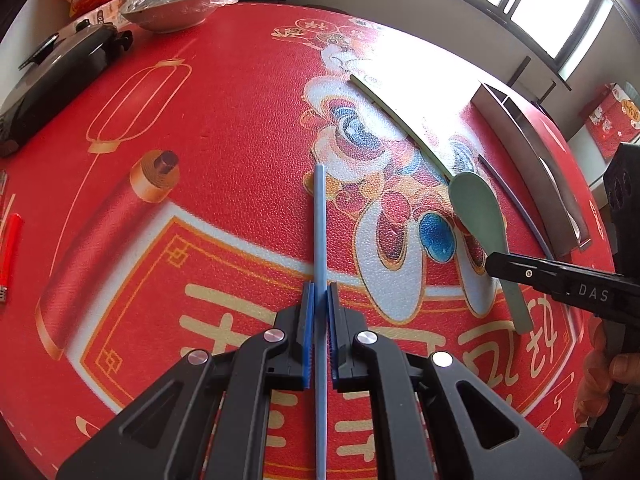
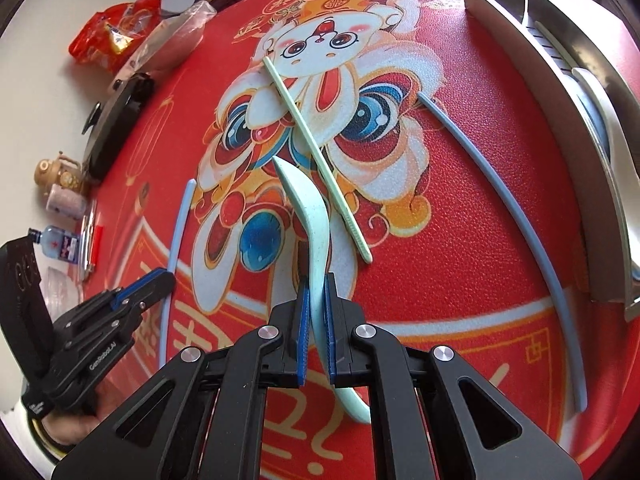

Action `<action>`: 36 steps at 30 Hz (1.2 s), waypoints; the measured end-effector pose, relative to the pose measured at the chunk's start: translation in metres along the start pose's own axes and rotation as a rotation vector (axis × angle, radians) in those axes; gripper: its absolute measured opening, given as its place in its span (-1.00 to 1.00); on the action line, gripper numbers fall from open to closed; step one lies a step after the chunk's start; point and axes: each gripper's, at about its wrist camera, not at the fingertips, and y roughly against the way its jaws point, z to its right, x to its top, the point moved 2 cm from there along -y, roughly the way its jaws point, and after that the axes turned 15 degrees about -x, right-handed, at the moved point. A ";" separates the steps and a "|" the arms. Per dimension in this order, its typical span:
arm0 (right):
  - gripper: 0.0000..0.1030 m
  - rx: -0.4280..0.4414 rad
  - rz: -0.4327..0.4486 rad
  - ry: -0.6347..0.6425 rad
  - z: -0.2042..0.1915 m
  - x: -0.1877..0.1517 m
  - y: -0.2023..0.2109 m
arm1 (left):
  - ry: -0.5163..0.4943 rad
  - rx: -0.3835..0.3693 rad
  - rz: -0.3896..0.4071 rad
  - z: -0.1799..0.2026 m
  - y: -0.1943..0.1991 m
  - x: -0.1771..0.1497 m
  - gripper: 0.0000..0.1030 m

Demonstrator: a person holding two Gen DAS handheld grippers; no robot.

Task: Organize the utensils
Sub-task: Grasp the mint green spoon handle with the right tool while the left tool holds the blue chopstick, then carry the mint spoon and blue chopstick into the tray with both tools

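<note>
Both tongs are clenched: the left gripper (image 1: 319, 292) pinches a thin, light, slippery-looking blue chopstick (image 1: 320, 216) mid-shaft, well left of the steel tray (image 2: 592, 184), while the right gripper (image 2: 317, 292) holds the green spoon (image 2: 310, 216) by its stiff handle (probably light plastic).

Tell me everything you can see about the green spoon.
The green spoon is pale mint green, matte, and looks like plastic. It has an oval bowl and a long curved handle. The right gripper is shut on the handle, its blue-padded fingers pressing both sides. In the right wrist view the spoon stands on edge, its bowl pointing away over the red tablecloth. Whether it touches the cloth cannot be told. A green chopstick lies just beyond it.
</note>
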 end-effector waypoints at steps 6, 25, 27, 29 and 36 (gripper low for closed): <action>-0.87 0.061 0.024 -0.029 0.012 -0.016 0.013 | 0.045 -0.043 0.020 -0.008 0.004 -0.001 -0.89; -0.87 0.209 0.161 -0.218 0.113 -0.023 0.082 | 0.130 -0.137 0.053 0.067 0.032 0.025 -0.89; -0.87 0.211 0.179 -0.240 0.128 -0.023 0.089 | 0.111 -0.150 0.055 0.088 0.027 0.033 -0.89; -0.87 0.212 0.196 -0.262 0.143 -0.021 0.096 | 0.096 -0.166 0.060 0.110 0.022 0.041 -0.89; -0.87 0.206 0.235 -0.301 0.196 -0.013 0.114 | 0.087 -0.241 0.082 0.185 -0.009 0.077 -0.89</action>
